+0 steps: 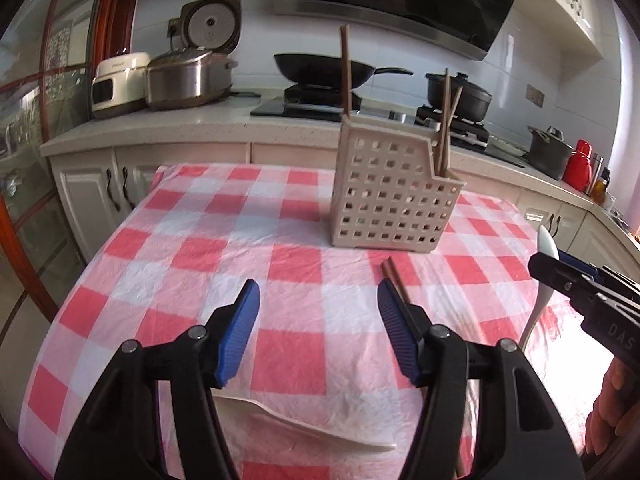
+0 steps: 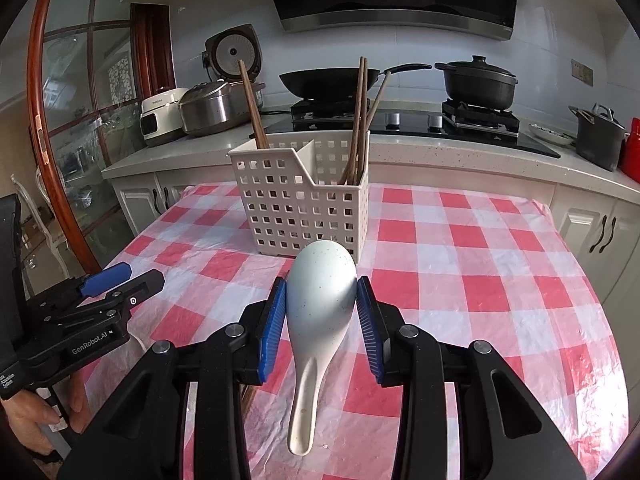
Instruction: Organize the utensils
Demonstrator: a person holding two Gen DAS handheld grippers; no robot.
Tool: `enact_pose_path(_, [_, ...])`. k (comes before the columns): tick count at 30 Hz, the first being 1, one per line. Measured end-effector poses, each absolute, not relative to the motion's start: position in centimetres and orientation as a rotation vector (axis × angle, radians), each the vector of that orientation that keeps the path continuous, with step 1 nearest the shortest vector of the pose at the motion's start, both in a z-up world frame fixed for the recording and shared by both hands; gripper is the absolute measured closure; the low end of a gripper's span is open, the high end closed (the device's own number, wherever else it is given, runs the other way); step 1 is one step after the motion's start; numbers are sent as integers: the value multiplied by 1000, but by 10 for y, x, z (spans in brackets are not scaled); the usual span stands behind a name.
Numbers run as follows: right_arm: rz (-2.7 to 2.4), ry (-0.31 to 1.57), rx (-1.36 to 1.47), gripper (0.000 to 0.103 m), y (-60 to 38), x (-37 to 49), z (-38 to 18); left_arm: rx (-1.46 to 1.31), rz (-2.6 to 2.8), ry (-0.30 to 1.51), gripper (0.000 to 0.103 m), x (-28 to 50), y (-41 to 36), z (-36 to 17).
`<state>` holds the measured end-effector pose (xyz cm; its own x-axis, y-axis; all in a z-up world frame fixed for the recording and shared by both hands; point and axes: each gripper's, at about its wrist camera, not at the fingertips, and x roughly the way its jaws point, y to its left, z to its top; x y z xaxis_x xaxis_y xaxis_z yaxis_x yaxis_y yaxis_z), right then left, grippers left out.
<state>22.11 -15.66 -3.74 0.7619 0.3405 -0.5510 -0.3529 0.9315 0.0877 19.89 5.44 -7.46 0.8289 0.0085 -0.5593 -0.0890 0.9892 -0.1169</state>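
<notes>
Between my right gripper's point(image 2: 322, 312) jaws sits the white spoon point(image 2: 320, 300), clamped across its bowl, handle hanging toward the camera. My left gripper point(image 1: 318, 320) stands with jaws apart and nothing between them, above the checked surface point(image 1: 180, 248). Just beside its right finger lies a pair of brown chopsticks point(image 1: 390, 274); a second white spoon point(image 1: 312, 424) lies beneath it. Beyond stands the perforated holder point(image 2: 304, 204), upright, with chopsticks in both compartments.

"GenRobot.AI" on left claw point(image 2: 108, 280) body — "DAS" on right claw point(image 1: 548, 260).
</notes>
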Motion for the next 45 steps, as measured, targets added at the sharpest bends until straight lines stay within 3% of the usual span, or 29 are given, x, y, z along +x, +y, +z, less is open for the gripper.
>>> enact_pose_path(14, [458, 623, -16, 69, -142, 221, -50, -139, 167, 600, 44, 150, 64, -94])
enact_pose_path(24, [437, 621, -7, 69, -148, 216, -50, -166, 172, 694, 44, 167, 73, -127])
enact_pose_path(27, [424, 624, -11, 69, -149, 219, -49, -196, 156, 712, 46, 181, 82, -130])
enact_pose_path(33, [401, 634, 1, 69, -151, 228, -50, -163, 71, 777, 61, 210, 69, -128])
enact_pose_path(45, [387, 642, 16, 69, -152, 235, -53, -65, 54, 880, 61, 239, 54, -134])
